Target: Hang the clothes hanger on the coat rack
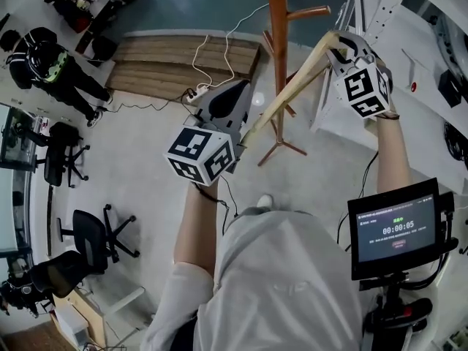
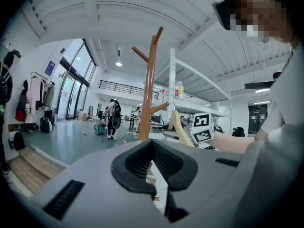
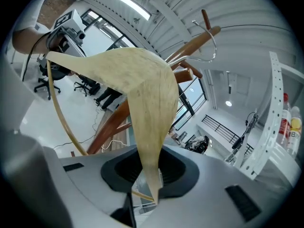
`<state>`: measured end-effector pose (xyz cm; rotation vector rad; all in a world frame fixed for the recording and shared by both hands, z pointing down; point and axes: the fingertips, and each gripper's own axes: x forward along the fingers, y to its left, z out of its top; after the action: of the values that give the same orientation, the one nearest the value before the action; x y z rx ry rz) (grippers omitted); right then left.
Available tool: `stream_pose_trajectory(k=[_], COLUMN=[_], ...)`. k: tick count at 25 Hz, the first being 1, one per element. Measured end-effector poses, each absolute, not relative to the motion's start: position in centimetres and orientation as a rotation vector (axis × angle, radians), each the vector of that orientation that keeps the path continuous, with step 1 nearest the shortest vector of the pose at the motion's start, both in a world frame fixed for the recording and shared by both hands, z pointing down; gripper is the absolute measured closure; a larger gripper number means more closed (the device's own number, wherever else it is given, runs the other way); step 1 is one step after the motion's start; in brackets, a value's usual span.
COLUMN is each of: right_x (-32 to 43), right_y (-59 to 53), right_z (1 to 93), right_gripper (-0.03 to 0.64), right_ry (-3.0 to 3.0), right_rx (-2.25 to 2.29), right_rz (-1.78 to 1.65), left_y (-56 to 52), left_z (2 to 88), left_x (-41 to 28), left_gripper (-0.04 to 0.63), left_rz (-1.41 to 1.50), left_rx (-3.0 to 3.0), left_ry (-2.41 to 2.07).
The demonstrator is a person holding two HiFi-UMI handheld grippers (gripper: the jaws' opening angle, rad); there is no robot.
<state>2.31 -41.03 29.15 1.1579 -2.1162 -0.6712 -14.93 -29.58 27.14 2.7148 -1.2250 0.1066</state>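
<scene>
The pale wooden hanger [image 1: 292, 86] slants from the upper right down to the left, in front of the brown coat rack [image 1: 278, 42]. My right gripper [image 1: 338, 44] is shut on the hanger's upper end [image 3: 142, 108]. Its wire hook [image 3: 209, 39] is up among the rack's pegs [image 3: 209, 32]; whether it touches them is unclear. The hanger's lower end [image 1: 248, 134] lies beside my left gripper [image 1: 238, 90]. In the left gripper view the jaws [image 2: 159, 184] show a narrow pale gap, and I cannot make out whether anything is in it.
A monitor on a stand [image 1: 395, 229] is at the lower right. White shelving [image 1: 409, 20] stands right of the rack. A wooden platform [image 1: 183, 64] and floor cables [image 1: 212, 57] lie behind it. Office chairs [image 1: 91, 232] and people [image 1: 55, 68] are on the left.
</scene>
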Motion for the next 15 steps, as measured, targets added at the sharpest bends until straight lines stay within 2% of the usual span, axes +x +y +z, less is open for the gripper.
stream_pose_trajectory(k=[15], right_x=[0.9], right_y=[-43.7], right_z=[33.9], right_gripper=[0.528], right_ry=[-2.118], right_rx=[1.142], right_rz=[-0.578], left_y=[-31.6], left_z=[30.6], left_x=[-15.6], left_gripper=[0.594], left_rz=[0.150], left_rx=[2.678], left_ry=[-1.168])
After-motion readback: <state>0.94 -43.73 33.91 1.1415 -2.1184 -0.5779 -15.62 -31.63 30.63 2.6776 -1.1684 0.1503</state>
